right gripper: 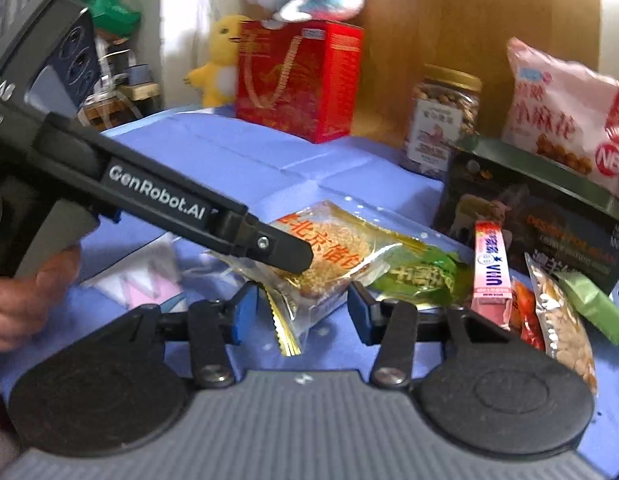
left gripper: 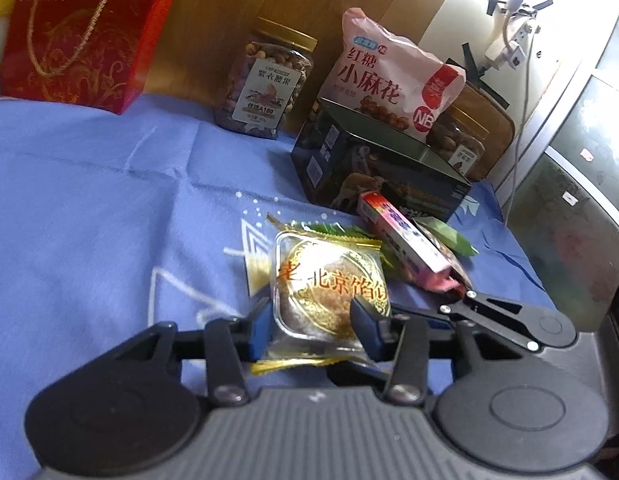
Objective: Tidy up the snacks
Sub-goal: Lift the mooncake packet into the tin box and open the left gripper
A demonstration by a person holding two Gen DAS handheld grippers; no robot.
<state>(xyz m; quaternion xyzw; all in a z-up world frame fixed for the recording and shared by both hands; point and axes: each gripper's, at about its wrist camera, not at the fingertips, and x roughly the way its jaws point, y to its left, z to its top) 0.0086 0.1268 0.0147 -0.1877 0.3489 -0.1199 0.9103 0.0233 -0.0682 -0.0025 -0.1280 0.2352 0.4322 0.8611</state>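
Holding, left gripper (left gripper: pixel 311 310): jaws clamped on the sides of the round golden pastry in a clear gold-edged wrapper (left gripper: pixel 329 280); pastry tilted, apparently raised just above the blue cloth-covered table (left gripper: pixel 89 200)
Jaws, right gripper (right gripper: pixel 303 300): apart; flanking the lower corner of the wrapper; no contact discernible
Target location: between the left pads, near the loose snack pile in front of the dark printed rectangular box (left gripper: pixel 373 168)
Risk, slip: smooth film under the pads; likely to slide out if swung fast or gripped only by the wrapper
Risk, crush: soft filling inside a thin tray; likely to deform under a harder squeeze
Risk, collision: both grippers close together at one package; likely to knock fingers or tear the film if pulled apart
Risk, scatter: slim pink stick pack (left gripper: pixel 401 236) and crinkled green foil packet (right gripper: pixel 425 276) just beside; easily swept off the pile
Label, pastry: 老北京馅, remainder cut off
Label, pink pillow bag (left gripper: pixel 389 76): 红糖 小麻花; NB
Label, clear gold-lidded nut jar (left gripper: pixel 265 80): 紫衣腰果; A100
Label, stick pack: UHA
Label, left gripper body: GenRobot.AI
Label, box: too blurred to read
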